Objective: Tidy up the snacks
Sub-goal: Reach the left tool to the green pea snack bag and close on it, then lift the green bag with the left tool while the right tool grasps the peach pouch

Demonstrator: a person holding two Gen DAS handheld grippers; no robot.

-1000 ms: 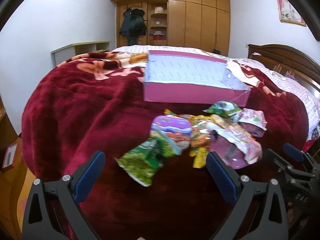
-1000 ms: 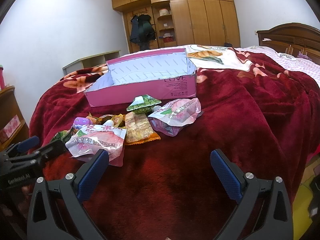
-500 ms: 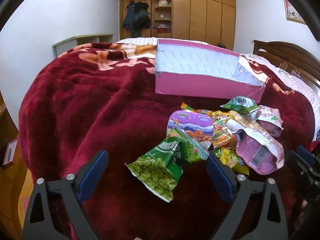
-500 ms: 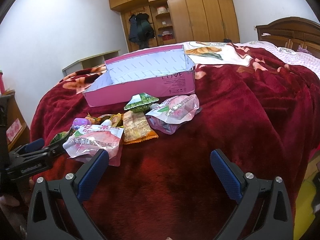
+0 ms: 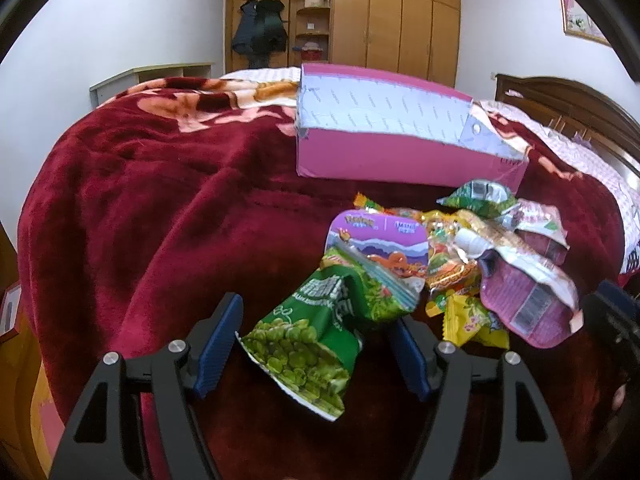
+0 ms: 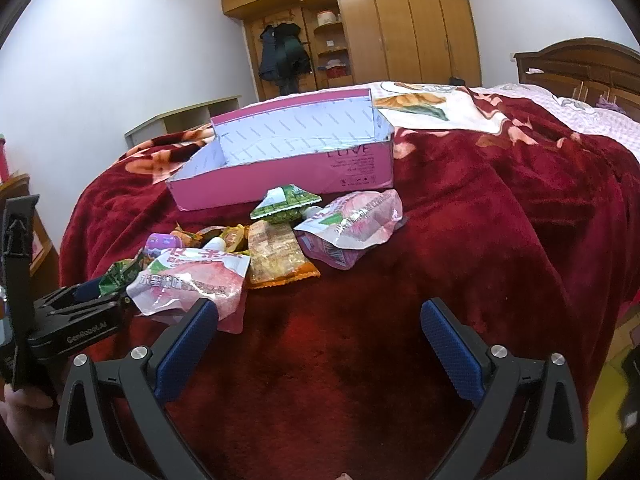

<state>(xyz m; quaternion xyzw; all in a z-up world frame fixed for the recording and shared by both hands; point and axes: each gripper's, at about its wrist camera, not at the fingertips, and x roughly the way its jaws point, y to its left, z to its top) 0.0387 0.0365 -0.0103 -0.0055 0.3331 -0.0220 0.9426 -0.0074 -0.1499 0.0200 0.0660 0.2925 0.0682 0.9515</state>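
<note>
Two grippers work over one heap of snacks on a bed; the risks, from left to right:

- Left gripper (image 5: pixel 318 342): its jaws are closing with the green pea bag (image 5: pixel 316 336) between them, the pads not yet pressing on it as far as the left wrist view shows. The bag lies slanted and crumpled, so the jaws may catch only a loose fold and let it slide out on the lift.
- Purple pack (image 5: pixel 380 244): it lies touching the pea bag's far end, partly under it. A lift could drag it along or tip it off the heap.
- Heap middle: the yellow packet (image 5: pixel 472 326) and the pink pouch (image 5: pixel 528 304) overlap loosely on the soft red blanket (image 5: pixel 168 208). Any tug on one snack may shift the rest, and small ones could sink into the folds.
- Pink box (image 6: pixel 288 172): it sits open just behind the heap, looking like the place for the snacks. Its near wall is low and the bed gives way, so a bag dropped on the rim may fall back out or tilt the box.
- Right gripper (image 6: pixel 320 344): jaws wide open, nothing between them, hovering over bare blanket near the pouch. The two grippers are close, and could knock together.
</note>
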